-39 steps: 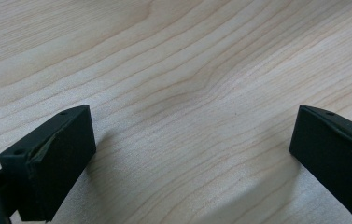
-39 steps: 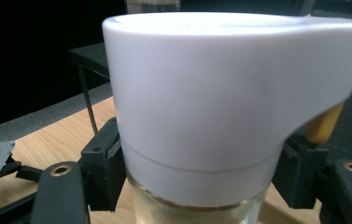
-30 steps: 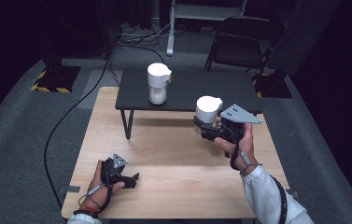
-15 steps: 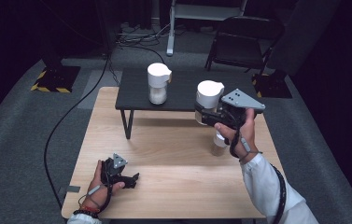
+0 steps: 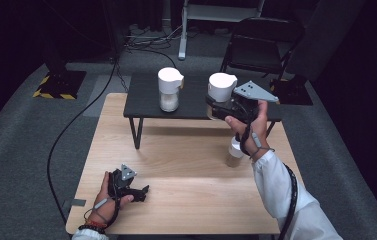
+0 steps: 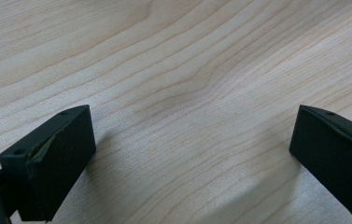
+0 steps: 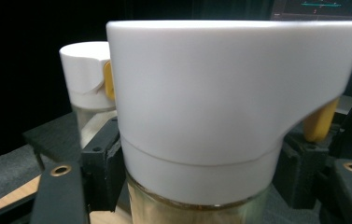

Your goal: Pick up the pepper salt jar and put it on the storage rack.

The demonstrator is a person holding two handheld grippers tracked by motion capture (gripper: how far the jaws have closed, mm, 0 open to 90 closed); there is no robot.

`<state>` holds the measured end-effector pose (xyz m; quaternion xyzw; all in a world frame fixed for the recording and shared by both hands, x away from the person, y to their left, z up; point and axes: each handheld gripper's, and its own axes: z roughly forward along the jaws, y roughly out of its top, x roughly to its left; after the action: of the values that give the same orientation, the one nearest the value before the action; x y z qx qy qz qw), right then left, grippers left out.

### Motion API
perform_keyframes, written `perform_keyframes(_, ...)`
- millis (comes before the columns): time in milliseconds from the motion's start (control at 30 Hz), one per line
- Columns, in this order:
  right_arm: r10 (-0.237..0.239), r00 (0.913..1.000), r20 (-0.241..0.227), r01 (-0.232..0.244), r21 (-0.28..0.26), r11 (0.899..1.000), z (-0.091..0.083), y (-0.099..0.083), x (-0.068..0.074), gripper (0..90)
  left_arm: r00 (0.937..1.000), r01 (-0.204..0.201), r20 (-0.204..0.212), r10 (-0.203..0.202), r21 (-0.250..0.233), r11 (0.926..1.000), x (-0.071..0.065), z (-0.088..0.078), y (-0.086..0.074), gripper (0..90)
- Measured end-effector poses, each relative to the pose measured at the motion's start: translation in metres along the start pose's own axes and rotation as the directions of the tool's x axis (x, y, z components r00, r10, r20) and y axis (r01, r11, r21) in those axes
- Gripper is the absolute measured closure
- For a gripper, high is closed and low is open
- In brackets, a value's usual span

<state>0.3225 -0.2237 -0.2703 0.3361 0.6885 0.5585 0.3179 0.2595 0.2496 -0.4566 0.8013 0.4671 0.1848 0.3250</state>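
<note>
White-lidded jar sits clamped in the right claw near a second jar; left claw gapes empty.

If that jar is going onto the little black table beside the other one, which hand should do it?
Right, probably. The right tool already clamps the white-lidded glass jar over the small black table, near the matching jar. The left tool rests open on the wooden table, far away.

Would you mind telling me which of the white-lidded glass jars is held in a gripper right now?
The white-lidded glass jar clamped in the right gripper, lifted by the black side table's right part. The other jar stands free on that table.
</note>
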Motion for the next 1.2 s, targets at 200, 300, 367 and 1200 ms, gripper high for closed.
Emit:
perform_keyframes(200, 0.007, 1.0, 0.004, -0.007, -0.01, 1.0, 0.008, 0.005, -0.002, 30.0, 1.0, 0.0, 0.0, 0.0, 0.001, 1.0, 0.0, 0.0, 0.0, 0.2)
perform_keyframes(300, -0.001, 0.9999, 0.013, 0.001, -0.007, 1.0, 0.013, 0.006, 0.0, 30.0, 1.0, 0.0, 0.0, 0.0, 0.0, 1.0, 0.0, 0.0, 0.0, 0.2)
perform_keyframes(367, 0.0, 1.0, 0.009, 0.0, -0.009, 1.0, 0.016, 0.005, -0.001, 30.0, 1.0, 0.0, 0.0, 0.0, 0.0, 1.0, 0.0, 0.0, 0.0, 0.2)
perform_keyframes(1200, 0.072, 0.9952, 0.065, -0.073, 0.004, 0.997, 0.056, -0.014, -0.019, 30.0, 1.0, -0.002, 0.001, 0.002, 0.001, 1.0, 0.0, 0.0, 0.0, 0.2)
